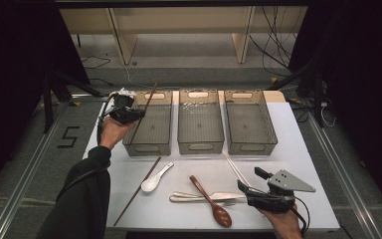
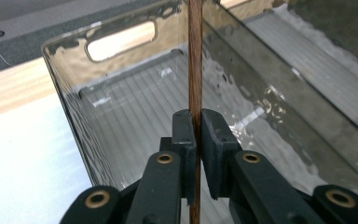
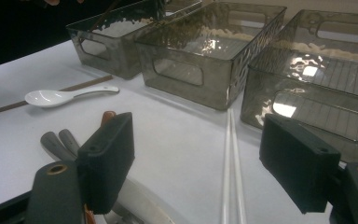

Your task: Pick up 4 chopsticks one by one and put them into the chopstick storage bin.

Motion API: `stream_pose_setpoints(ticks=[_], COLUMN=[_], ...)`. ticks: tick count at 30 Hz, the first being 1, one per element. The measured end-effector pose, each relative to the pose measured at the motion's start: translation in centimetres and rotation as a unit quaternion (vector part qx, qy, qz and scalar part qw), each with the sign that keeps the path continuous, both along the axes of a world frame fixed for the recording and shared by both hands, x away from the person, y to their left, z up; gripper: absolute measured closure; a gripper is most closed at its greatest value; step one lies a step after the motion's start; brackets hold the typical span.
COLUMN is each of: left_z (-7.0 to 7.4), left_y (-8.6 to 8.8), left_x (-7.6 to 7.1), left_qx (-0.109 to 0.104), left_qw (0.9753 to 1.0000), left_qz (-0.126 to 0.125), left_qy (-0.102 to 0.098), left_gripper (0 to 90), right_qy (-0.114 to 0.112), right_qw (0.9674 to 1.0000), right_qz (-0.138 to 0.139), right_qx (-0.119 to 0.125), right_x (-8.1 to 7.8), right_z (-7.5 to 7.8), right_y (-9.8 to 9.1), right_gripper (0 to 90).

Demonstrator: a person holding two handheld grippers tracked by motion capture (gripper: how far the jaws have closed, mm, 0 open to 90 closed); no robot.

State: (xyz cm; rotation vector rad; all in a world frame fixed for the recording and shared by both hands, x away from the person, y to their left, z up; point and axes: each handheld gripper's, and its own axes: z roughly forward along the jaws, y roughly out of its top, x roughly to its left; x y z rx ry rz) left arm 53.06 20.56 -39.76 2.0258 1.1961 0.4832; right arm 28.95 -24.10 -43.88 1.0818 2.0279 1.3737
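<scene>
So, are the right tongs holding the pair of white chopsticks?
No: in the right gripper view the right tongs stand wide open, and the white chopsticks lie on the table between the pads, untouched.

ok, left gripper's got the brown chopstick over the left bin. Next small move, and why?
Probably lower it a bit further and let go. The left gripper is shut on the brown chopstick, which stands steeply over the open left bin, its lower end already inside. Its mate lies on the table.
</scene>
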Motion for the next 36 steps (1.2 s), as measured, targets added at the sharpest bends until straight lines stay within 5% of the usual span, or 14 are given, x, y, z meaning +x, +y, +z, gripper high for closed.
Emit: stream_pose_setpoints(ticks=[9, 16, 24, 27, 36], left_z=[-0.7, 0.5, 2.1, 2.5, 2.6], left_y=[0.0, 0.6, 0.7, 0.8, 0.7], left_x=[0.1, -0.6, -3.3, -4.4, -7.7], left_qx=[0.003, -0.015, -0.028, -0.039, -0.022], left_qw=[0.9998, 0.9992, 0.9987, 0.9984, 0.9986], left_qz=[0.004, 0.024, 0.025, 0.02, 0.007], left_qy=[0.018, 0.027, 0.035, 0.036, 0.048], left_gripper=[81.3, 57.6, 30.9, 27.1, 21.1], right_qy=[0.002, 0.001, 0.001, 0.002, 0.001], right_qw=[1.0, 1.0, 1.0, 1.0, 1.0], right_qz=[0.001, 0.001, 0.0, 0.0, 0.0], right_qx=[0.0, 0.0, 0.0, 0.0, -0.001], right_x=[0.0, 0.0, 0.0, 0.0, 0.0], right_z=[0.0, 0.0, -0.1, 0.0, 0.0], right_y=[0.0, 0.0, 0.1, 0.1, 0.1], right_gripper=[26.9, 26.9, 26.9, 26.9, 26.8])
